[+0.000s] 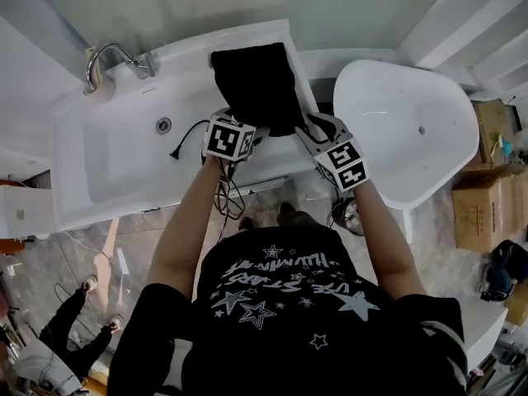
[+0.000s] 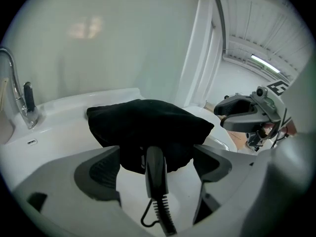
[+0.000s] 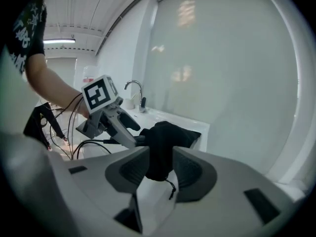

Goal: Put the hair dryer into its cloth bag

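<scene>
I am holding my left gripper (image 2: 155, 174) fully released, its jaws standing wide to either side of the hair dryer (image 2: 154, 159) handle without touching it. The handle is poking out of the mouth of the black cloth bag (image 2: 148, 125), which is lying just ahead of the jaws on the white counter (image 2: 64, 127). My right gripper (image 3: 160, 172) is also hanging slack: the near end of the bag is sitting in the gap between its jaws, with the drawstring (image 3: 171, 189) dangling just below them, and I judge the pads are not pressing.

Since nothing is gripping either thing, I am risking the dryer sliding back out toward me, as the mouth is gaping and the string is not pulled. The cord (image 1: 194, 130) is trailing off to the left of my left gripper, ending in the plug (image 1: 175, 153) inside the sink (image 1: 124, 172). Its weight could be tugging the handle out, or it could be snagging on a jaw. The bag also seems to be lying close to the counter's front edge, so a nudge could be sending it off.

I am finding no brand on bag or dryer. The marker cubes (image 1: 228, 139) are showing only square patterns, and my shirt (image 1: 280, 295) is carrying starry lettering that I cannot read reliably
</scene>
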### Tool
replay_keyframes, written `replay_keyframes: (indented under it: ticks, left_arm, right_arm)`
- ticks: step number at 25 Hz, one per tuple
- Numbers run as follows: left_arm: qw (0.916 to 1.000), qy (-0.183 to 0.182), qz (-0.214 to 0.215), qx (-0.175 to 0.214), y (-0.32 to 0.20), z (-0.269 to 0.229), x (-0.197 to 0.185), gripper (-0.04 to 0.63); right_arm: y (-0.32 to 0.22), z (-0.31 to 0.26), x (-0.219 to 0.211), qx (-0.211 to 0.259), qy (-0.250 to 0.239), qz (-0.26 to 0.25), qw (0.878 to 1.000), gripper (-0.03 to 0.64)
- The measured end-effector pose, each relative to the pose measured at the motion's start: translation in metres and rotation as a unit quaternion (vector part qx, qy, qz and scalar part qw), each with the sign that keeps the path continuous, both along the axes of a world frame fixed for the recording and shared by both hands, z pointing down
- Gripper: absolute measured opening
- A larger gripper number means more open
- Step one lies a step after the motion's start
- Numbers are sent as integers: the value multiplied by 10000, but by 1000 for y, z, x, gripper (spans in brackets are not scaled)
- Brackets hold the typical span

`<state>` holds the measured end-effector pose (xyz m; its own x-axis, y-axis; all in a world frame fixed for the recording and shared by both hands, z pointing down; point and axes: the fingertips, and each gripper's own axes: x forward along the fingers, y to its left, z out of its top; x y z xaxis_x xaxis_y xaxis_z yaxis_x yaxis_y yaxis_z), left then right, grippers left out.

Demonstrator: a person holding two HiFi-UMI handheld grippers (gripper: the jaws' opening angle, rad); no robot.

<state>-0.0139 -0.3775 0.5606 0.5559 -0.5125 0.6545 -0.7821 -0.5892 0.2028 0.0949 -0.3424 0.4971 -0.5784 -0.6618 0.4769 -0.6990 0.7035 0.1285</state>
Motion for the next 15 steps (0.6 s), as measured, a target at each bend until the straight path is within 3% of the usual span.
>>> replay_keyframes:
  ticks: [5, 7, 10, 15]
  left_arm:
    - [9983, 547, 33, 216, 20, -27, -14, 451]
    - [9964, 787, 5, 312, 27, -39, -20, 450]
    - [9946, 888, 25, 534, 32, -53, -29, 449]
    - [9926, 978, -57, 717, 43, -59, -37, 449]
  right_arm:
    - [4, -16, 6, 289, -333, 852, 9954, 121]
    - [6, -25, 14, 394, -587, 1347, 9884, 102]
    - [13, -38, 25, 533, -897, 1995, 9743, 19]
    - [25, -51, 23, 588, -1011, 2039, 9720, 6]
